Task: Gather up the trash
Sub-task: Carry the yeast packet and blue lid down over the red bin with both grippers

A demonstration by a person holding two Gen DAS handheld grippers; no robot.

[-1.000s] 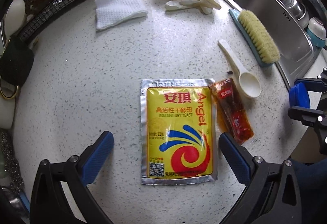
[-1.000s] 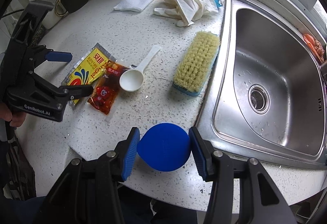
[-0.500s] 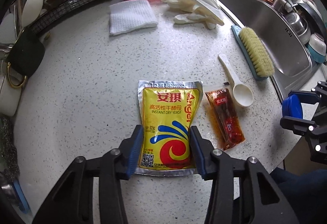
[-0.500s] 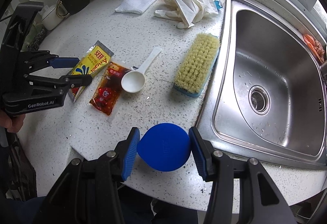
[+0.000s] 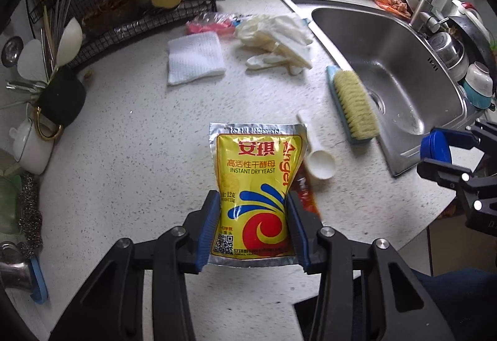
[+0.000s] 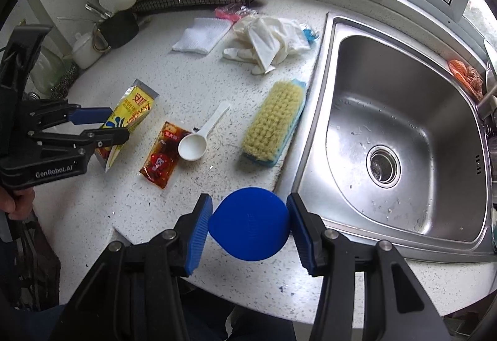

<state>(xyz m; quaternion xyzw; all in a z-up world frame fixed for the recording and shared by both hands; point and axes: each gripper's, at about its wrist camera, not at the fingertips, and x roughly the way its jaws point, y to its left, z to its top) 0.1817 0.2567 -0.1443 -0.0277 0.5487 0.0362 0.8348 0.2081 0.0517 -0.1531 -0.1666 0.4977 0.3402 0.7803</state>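
Currently the left gripper (image 5: 253,226) is clenched on the yeast packet (image 5: 256,182), lifted off the counter (image 5: 149,135); the right gripper (image 6: 248,224) grasps a blue lid (image 6: 248,224); the sauce sachet (image 6: 164,154) remains uncollected.

Sauce sachet (image 6: 163,151) lies between yeast packet (image 6: 130,114) and spoon (image 6: 198,139), brush (image 6: 275,123) beside sink (image 6: 403,139).

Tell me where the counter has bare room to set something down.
The widest bare patch lies left of the yeast packet, between the white cloth and the black mug. A smaller one sits between the gloves and the white scoop. It is crowded from the sauce sachet across to the scrub brush by the sink.
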